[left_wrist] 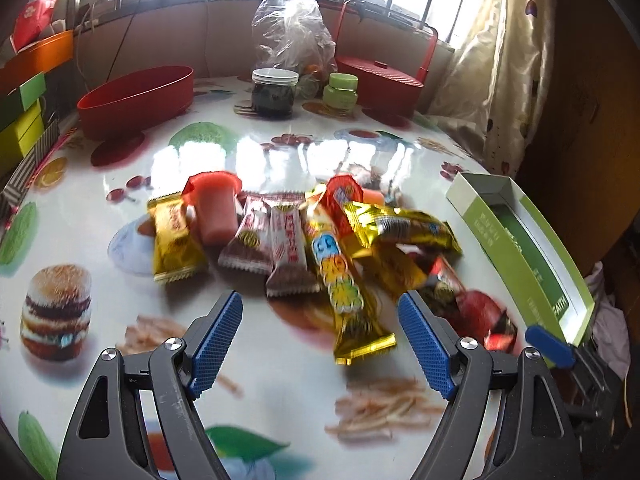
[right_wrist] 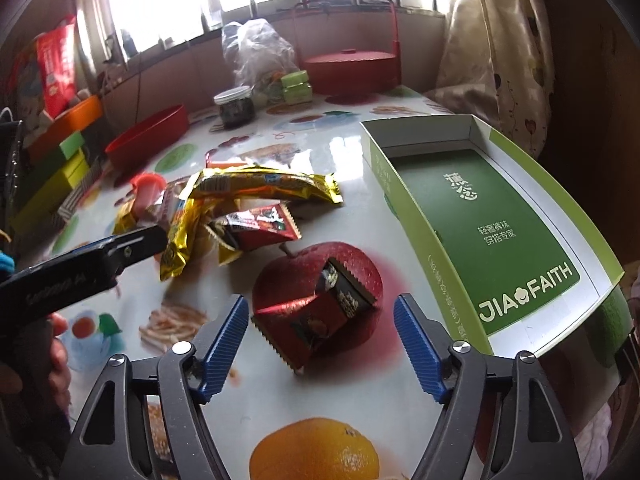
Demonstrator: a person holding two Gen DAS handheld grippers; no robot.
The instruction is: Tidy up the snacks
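A pile of wrapped snacks (left_wrist: 304,236) lies mid-table: gold, white-and-maroon and red packets, plus a pink jelly cup (left_wrist: 214,208) on its side. My left gripper (left_wrist: 320,300) is open just before the pile, over the tail of a gold smiley-face packet (left_wrist: 340,280), pads clear of it. In the right wrist view a single red-and-black packet (right_wrist: 320,320) lies flat on a printed apple. My right gripper (right_wrist: 320,304) is open around it, both pads apart from it. A shallow green-and-white box (right_wrist: 480,200) sits empty to the right.
At the back stand a red oval bowl (left_wrist: 136,96), a dark-filled jar (left_wrist: 274,94), a green jar (left_wrist: 340,90), a clear plastic bag (left_wrist: 292,32) and a red handled basket (left_wrist: 380,76). Stacked boxes (left_wrist: 24,120) line the left edge. A curtain hangs right.
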